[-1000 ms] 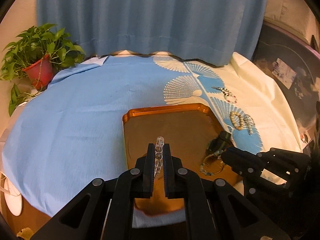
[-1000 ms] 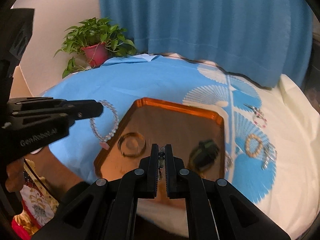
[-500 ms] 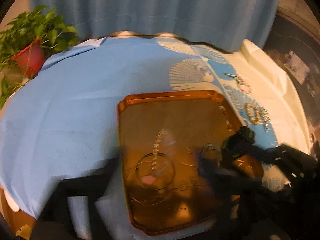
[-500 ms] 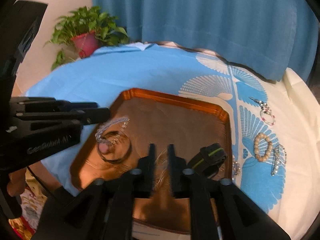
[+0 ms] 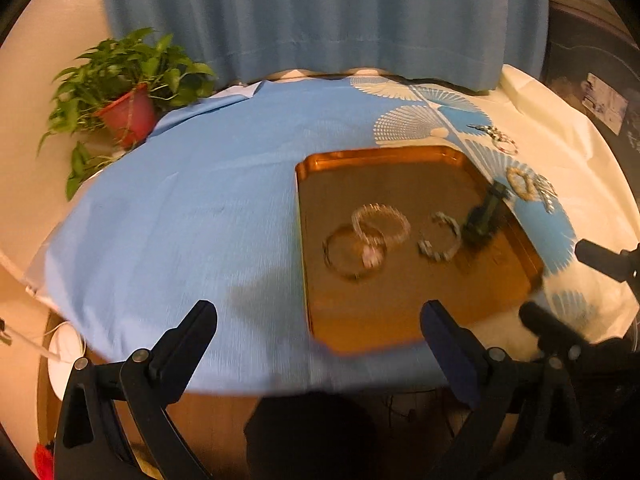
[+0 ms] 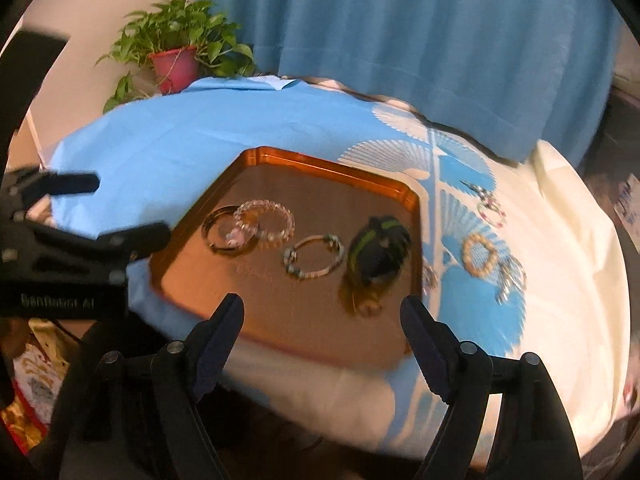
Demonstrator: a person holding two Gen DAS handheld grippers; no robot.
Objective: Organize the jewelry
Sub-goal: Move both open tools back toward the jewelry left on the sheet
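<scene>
**Inspector:** State of your tongs?

**Me:** My left gripper [image 5: 318,322] stands with its jaws spread wide and nothing between them. It hangs at the near edge of the table, over the blue cloth [image 5: 192,200] and the near left corner of the tray. My right gripper [image 6: 322,314] is likewise spread wide and holds nothing; it sits just short of the tray's near rim.

**Inspector:** Where is the jewelry?

**Me:** Four pieces lie in the orange tray [image 6: 320,168]. At the left, a dark bangle [image 6: 211,236] with a clear beaded bracelet [image 6: 280,216] lying across it, the two overlapping. Just right of them, apart, a cord bracelet with pale blue beads [image 6: 314,258]. Right again, near the tray's right rim, a black band with a green stripe [image 6: 378,250], standing on edge.

**Inspector:** And outside the tray?

**Me:** On the fan-patterned part of the cloth, right of the tray: a pearl-coloured bead bracelet [image 6: 479,256], a silvery chain piece [image 6: 512,278] touching it on its right, and farther back a small ring of pink and white beads [image 6: 492,210] with a clasp. Something small and silvery lies against the tray's right rim; it is too blurred to identify.

**Inspector:** Surroundings?

**Me:** A potted plant [image 6: 176,60] at the far left, a blue curtain [image 6: 400,32] behind the table.
</scene>
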